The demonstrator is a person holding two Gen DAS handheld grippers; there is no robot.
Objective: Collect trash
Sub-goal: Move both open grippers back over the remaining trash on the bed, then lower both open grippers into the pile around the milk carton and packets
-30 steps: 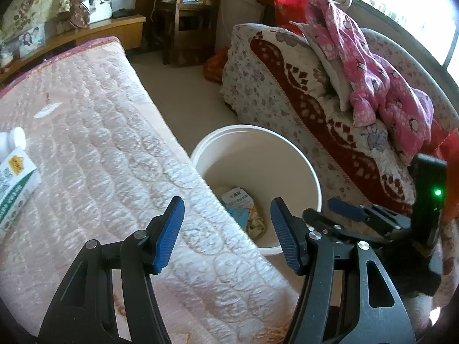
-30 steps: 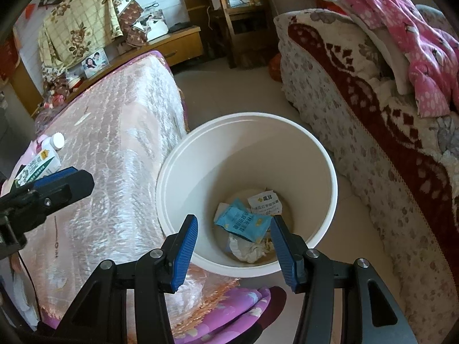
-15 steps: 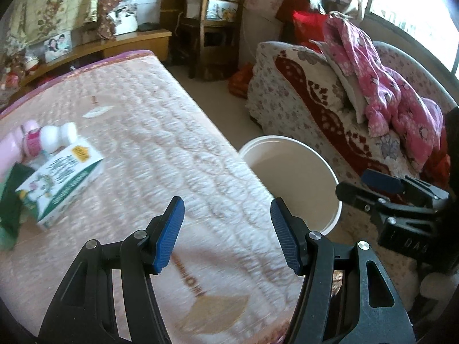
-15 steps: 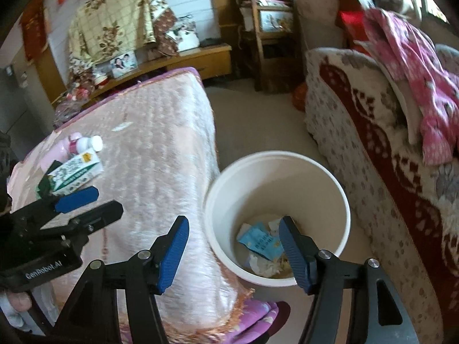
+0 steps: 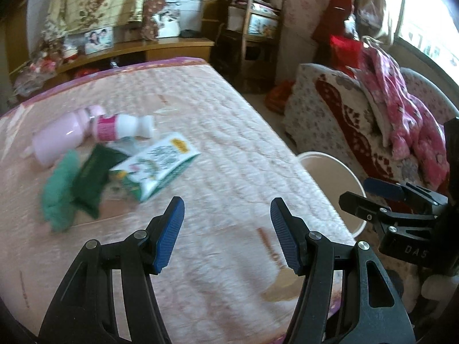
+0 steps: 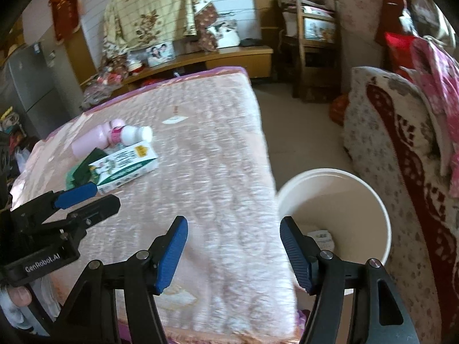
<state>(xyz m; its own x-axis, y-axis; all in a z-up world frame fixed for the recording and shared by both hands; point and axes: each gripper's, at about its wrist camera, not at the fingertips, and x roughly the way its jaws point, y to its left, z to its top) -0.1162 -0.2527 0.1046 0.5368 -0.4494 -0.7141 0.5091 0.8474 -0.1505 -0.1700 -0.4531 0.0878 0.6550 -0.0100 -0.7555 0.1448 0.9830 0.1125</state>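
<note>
Both views have swung from the bucket [image 6: 338, 200] to the bed [image 5: 229, 149], where a carton [image 5: 156, 169], bottles [image 5: 94, 130] and green wrappers [image 5: 77, 183] lie. Left tongs [image 5: 226, 229] and right tongs [image 6: 233, 250] gape empty. Carton looks light, crushable; grip its narrow sides.

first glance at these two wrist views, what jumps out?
A cluster of trash lies on the pink quilted bed: a pink bottle, a white-and-green carton and a dark green packet, all ahead and left of the open left claw. The white bucket stands on the floor off the bed's right edge with some paper at its bottom, beside the open, empty right claw.
</note>
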